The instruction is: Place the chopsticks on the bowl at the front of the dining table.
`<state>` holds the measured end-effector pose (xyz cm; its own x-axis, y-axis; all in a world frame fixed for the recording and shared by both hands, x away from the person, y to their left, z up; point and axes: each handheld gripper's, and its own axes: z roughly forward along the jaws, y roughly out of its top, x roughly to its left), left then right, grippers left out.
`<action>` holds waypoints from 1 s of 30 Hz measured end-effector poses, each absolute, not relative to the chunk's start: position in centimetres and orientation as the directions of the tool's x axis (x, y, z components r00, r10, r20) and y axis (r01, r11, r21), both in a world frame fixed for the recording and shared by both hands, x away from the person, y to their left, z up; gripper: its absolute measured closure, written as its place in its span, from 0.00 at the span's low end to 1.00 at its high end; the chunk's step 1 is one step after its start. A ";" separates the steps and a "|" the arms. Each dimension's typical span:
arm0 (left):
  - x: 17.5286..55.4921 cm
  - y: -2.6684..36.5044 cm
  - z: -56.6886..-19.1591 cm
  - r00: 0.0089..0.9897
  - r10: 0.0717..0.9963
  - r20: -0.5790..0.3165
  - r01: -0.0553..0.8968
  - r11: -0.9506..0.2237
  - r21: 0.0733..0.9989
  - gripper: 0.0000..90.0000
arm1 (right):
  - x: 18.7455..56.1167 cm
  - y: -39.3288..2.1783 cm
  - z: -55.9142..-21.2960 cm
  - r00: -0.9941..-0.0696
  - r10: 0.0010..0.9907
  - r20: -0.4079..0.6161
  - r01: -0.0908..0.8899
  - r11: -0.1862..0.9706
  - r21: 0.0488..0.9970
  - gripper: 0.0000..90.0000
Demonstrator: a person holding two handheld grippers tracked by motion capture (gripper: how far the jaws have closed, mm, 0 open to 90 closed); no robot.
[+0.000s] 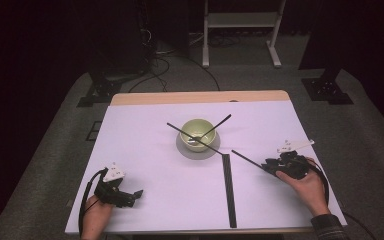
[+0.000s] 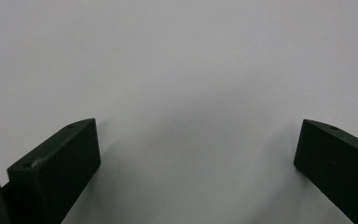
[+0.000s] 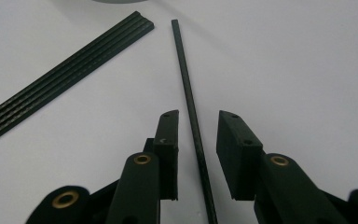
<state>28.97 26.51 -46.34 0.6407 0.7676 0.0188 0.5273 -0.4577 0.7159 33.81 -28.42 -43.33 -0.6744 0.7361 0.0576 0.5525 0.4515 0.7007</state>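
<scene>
My right gripper (image 3: 196, 140), jaws apart, straddles the thin, stiff, light rod (image 3: 186, 84) beside the bundle (image 3: 65, 74); my left gripper (image 2: 196, 154) is wide open.

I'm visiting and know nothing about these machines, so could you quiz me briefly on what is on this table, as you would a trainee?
1. True or false: the left gripper has a stick between its jaws.
2. What lies between the right gripper's jaws: A) the green bowl, B) a thin black rod, C) the grey plate?
3. How many sticks rest across the bowl's rim, and do they cross?

Key
1. False: its jaws stand wide apart over the bare white table.
2. B. The rod runs between the jaws, with a gap showing on each side.
3. Two, crossing over the bowl. The flat bundle of black strips lies apart.
</scene>
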 end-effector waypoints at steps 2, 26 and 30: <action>29.0 26.5 -46.3 0.641 0.768 0.019 0.527 -0.458 0.716 0.00 | 34.0 -28.2 -43.3 -0.679 0.732 0.055 0.549 0.456 0.701 0.77; 29.0 26.5 -46.3 0.640 0.768 0.018 0.528 -0.457 0.716 0.00 | 35.8 -26.8 -44.7 -0.685 0.726 0.063 0.582 0.493 0.646 0.85; 29.0 26.5 -46.3 0.641 0.768 0.018 0.528 -0.457 0.716 0.00 | 35.8 -26.9 -44.7 -0.684 0.726 0.061 0.583 0.495 0.644 0.87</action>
<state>28.97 26.51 -46.33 0.6406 0.7677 0.0184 0.5276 -0.4573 0.7159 35.81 -26.87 -44.73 -0.6845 0.7265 0.0614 0.5830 0.4948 0.6444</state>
